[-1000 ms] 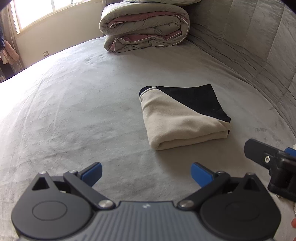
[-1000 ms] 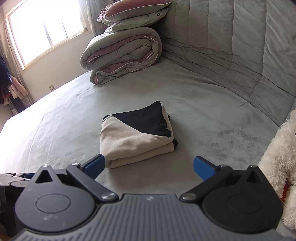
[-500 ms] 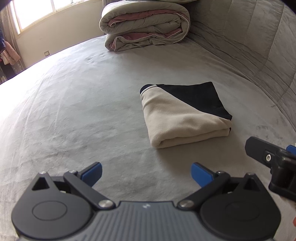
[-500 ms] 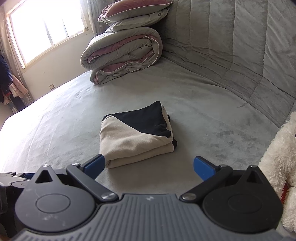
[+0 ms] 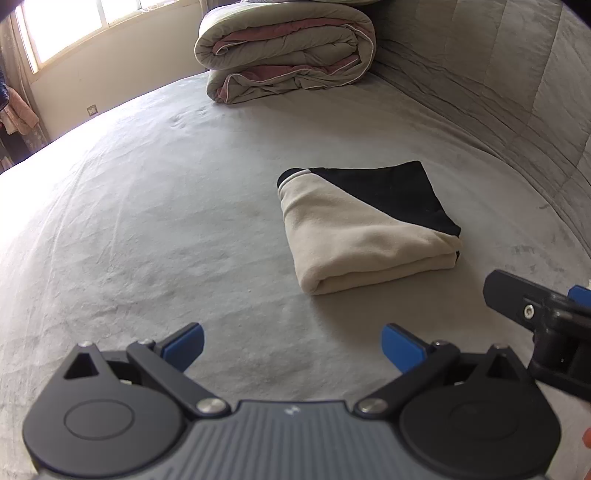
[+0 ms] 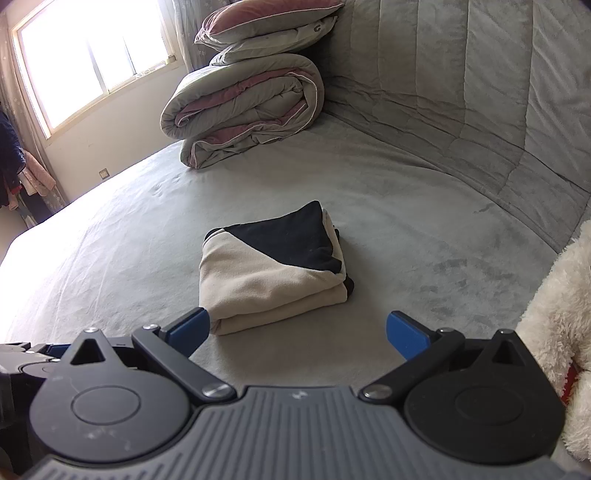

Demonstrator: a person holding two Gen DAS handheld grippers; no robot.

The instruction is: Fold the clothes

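A folded cream-and-black garment (image 5: 365, 229) lies flat on the grey bed (image 5: 147, 229), a compact rectangle with the black panel on its far side and the rounded cream fold nearest the cameras. The left gripper (image 5: 291, 343) hovers short of it — jaws spread wide, nothing between the blue pads. The right gripper (image 6: 297, 332) sits just beside the garment's near edge, jaws likewise released and empty; part of it shows at the right edge of the left view. A rolled grey-and-pink duvet (image 6: 243, 110) rests at the bed's far end with pillows (image 6: 269, 26) stacked on top. A white plush toy (image 6: 557, 332) sits at the right.
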